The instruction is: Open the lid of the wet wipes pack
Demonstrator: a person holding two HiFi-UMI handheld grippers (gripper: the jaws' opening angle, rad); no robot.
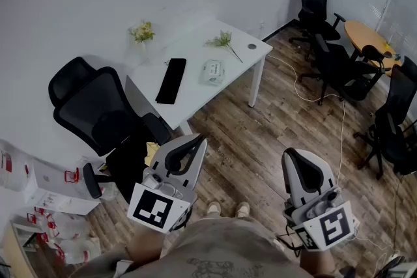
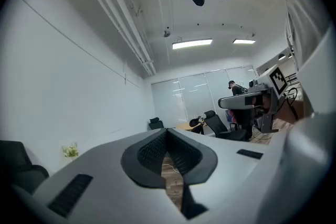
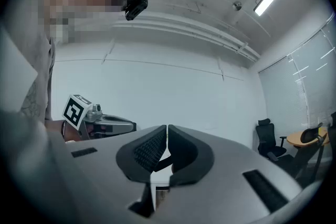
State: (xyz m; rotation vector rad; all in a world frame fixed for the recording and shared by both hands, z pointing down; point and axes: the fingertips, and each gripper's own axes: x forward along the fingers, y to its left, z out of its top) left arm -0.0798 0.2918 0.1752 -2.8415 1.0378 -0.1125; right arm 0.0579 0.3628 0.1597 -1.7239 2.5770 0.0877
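Observation:
The wet wipes pack [image 1: 213, 71], pale green and white, lies flat on the white table [image 1: 195, 52] far ahead, its lid down. Both grippers are held low near the person's body, well short of the table. My left gripper [image 1: 199, 139] points level and its jaws are shut with nothing between them, as the left gripper view shows [image 2: 167, 131]. My right gripper [image 1: 288, 153] is likewise shut and empty [image 3: 167, 127]. Neither gripper view shows the pack. Each gripper shows in the other's view: the right gripper [image 2: 252, 99] and the left gripper [image 3: 102, 124].
On the table lie a black keyboard [image 1: 171, 80], two flower sprigs [image 1: 223, 40] and a small round object [image 1: 252, 46]. A black office chair [image 1: 98, 114] stands at the table's near-left. More chairs [image 1: 339, 65] and a round wooden table [image 1: 368, 36] fill the right. Boxes [image 1: 49, 189] sit lower left.

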